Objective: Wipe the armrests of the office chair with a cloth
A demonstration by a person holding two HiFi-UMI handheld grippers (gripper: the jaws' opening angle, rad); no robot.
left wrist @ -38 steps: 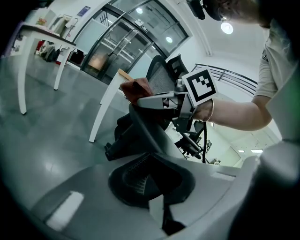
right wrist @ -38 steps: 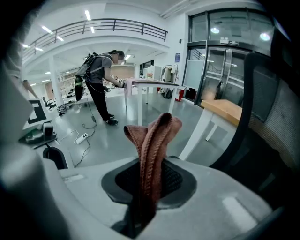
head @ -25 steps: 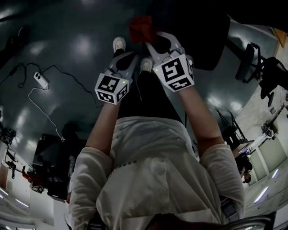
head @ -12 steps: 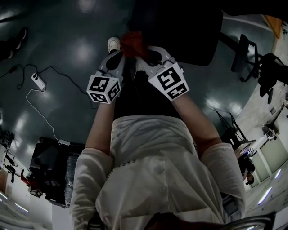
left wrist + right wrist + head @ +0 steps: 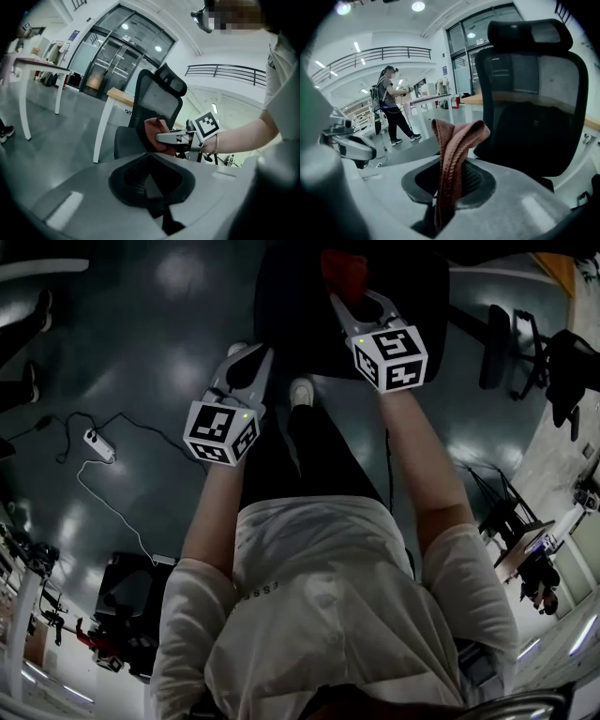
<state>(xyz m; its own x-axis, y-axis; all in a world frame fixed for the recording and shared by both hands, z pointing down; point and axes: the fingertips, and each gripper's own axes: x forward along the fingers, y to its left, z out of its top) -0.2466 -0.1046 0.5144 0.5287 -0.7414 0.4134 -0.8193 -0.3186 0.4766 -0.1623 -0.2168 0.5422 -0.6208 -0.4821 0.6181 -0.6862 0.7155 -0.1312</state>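
A black mesh office chair point(image 5: 375, 306) with a headrest stands ahead of me, and fills the right of the right gripper view point(image 5: 534, 108). Its armrests are not clearly visible. My right gripper point(image 5: 349, 285) is shut on a reddish-brown cloth point(image 5: 342, 268), held up in front of the chair's back. The cloth point(image 5: 454, 150) rises folded from the jaws of the right gripper point(image 5: 449, 190). My left gripper point(image 5: 248, 362) hangs lower and to the left, jaws together with nothing in them point(image 5: 150, 180). It looks toward the chair point(image 5: 154, 105) and the cloth point(image 5: 157, 136).
A power strip point(image 5: 94, 442) with cables lies on the floor at left. More chairs point(image 5: 511, 343) stand at right. A wooden-topped desk point(image 5: 119, 96) is behind the chair and a white table point(image 5: 28, 65) at far left. A person point(image 5: 389, 103) stands farther off.
The two grippers, close together at the cloth half a second ago, have parted. The right one has carried the cloth up and away toward the chair back; the left stayed lower.
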